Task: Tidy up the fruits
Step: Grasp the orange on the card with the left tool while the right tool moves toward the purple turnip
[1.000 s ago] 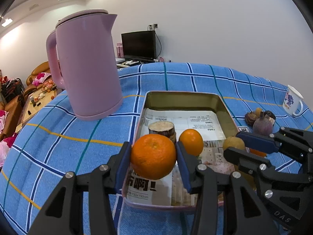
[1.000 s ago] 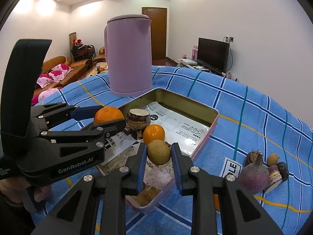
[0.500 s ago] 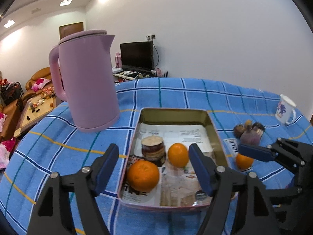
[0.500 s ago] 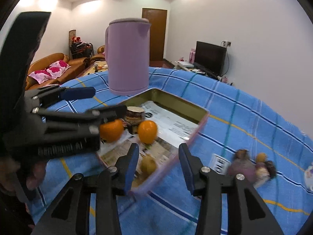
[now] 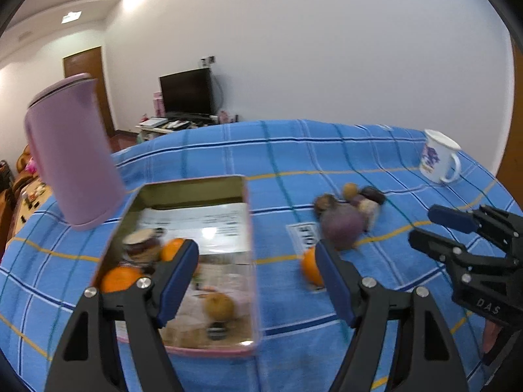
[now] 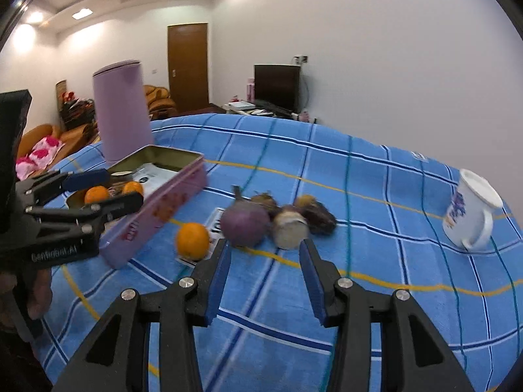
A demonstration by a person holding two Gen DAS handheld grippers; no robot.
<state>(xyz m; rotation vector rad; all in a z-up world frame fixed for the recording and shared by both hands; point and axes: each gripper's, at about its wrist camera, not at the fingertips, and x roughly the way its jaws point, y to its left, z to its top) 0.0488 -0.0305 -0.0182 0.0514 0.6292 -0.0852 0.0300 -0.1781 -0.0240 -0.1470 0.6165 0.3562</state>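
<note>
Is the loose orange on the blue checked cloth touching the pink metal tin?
Apart. The right wrist view shows blue cloth between the orange and the tin.

Both tongs released their fruit into the tin (image 5: 251, 261) and withdrew.

A pink tin tray (image 5: 253, 254) sits on the blue checked tabletop (image 6: 376, 196). It has paper in the bottom. Inside it lie two oranges (image 5: 119, 278), a brown round fruit (image 5: 219, 305) and a short cut brown chunk (image 5: 142, 245). Outside the tray, one orange (image 6: 193, 240) lies alone on the cloth, just beside a white label. Next to it sits a big round purple fruit (image 6: 245, 223), with a little heap of small dark and tan pieces (image 6: 294, 220) touching it.
</note>
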